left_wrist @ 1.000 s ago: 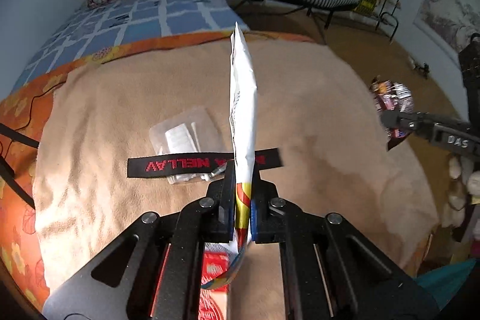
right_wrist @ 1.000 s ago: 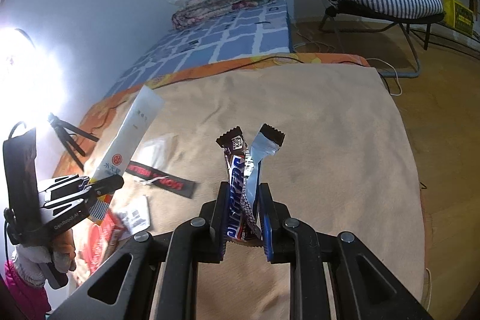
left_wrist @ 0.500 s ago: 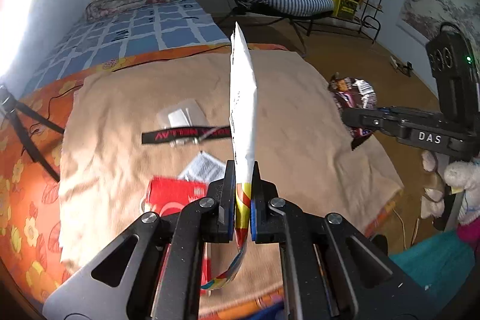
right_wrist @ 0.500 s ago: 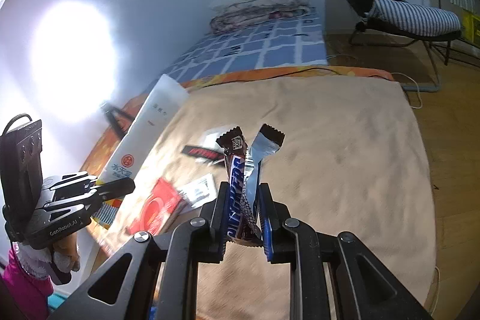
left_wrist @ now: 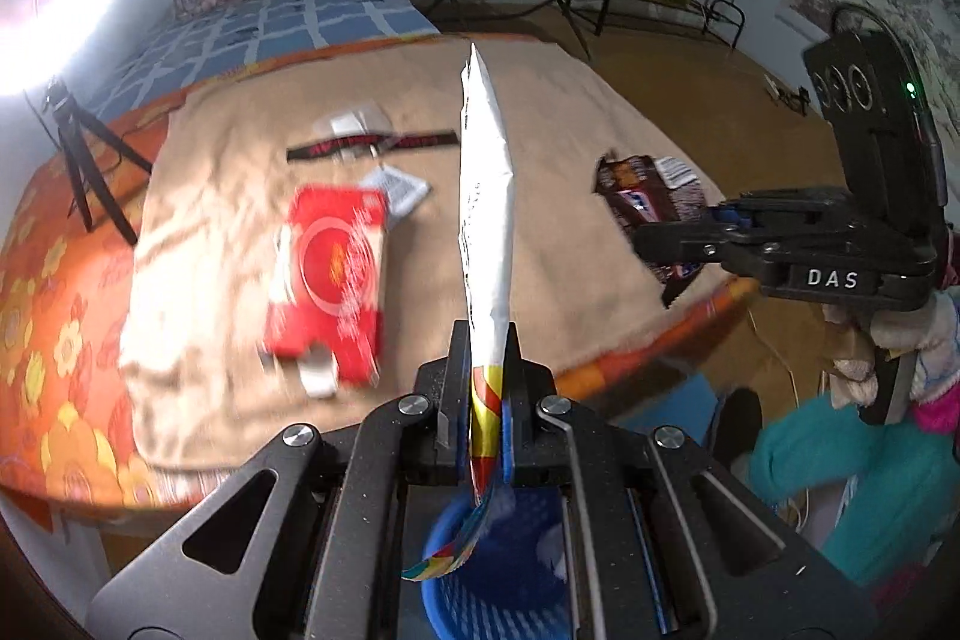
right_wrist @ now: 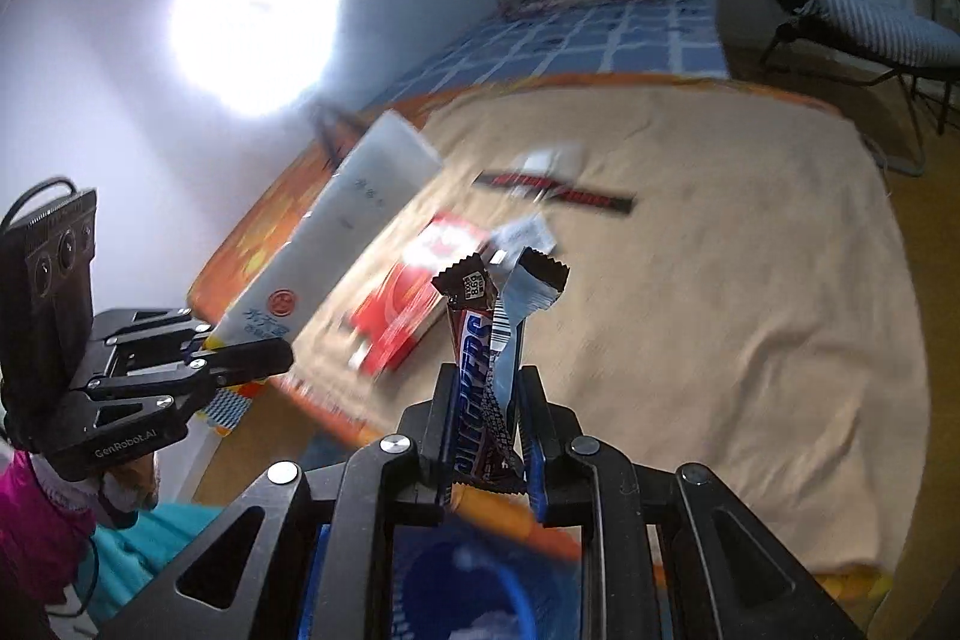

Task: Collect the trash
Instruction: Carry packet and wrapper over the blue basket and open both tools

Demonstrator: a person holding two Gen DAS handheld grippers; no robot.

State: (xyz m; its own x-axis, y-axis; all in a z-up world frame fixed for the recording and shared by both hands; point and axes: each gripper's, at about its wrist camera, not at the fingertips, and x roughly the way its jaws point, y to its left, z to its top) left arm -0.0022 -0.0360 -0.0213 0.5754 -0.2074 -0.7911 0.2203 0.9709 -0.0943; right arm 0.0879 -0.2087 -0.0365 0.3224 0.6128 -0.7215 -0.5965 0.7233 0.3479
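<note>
Trash of two kinds is already in the grippers, and more lies on the bed. The left gripper (left_wrist: 487,388) has its jaws clamped on the lower end of a long white wrapper (left_wrist: 485,196), which stands upright out of them. The right gripper (right_wrist: 483,418) has its jaws clamped on a brown candy wrapper (right_wrist: 477,340), also pointing up. Both grippers hang past the near edge of the bed, well apart from each other.

Below each gripper, between its arms, a blue basket (left_wrist: 510,574) shows; in the right wrist view the basket (right_wrist: 480,598) is blurred but seems to be the same one. It looks like the bin for the trash.

On the beige blanket (left_wrist: 570,148) a red packet (left_wrist: 330,280), a small grey sachet (left_wrist: 399,187), a black strip with red letters (left_wrist: 372,147) and a clear plastic piece (left_wrist: 351,124) lie close together, none of them held.

I judge that the step in hand is the carrying of the two wrappers to the basket, so the task is about half done. The next move calls for bringing each gripper right over the mouth of the basket and then letting the jaws part. The white wrapper is long and light, so it may tip over the rim or stick to a jaw; lowering it well into the basket before release would be safer. After that, the pieces on the blanket remain to be picked up.
</note>
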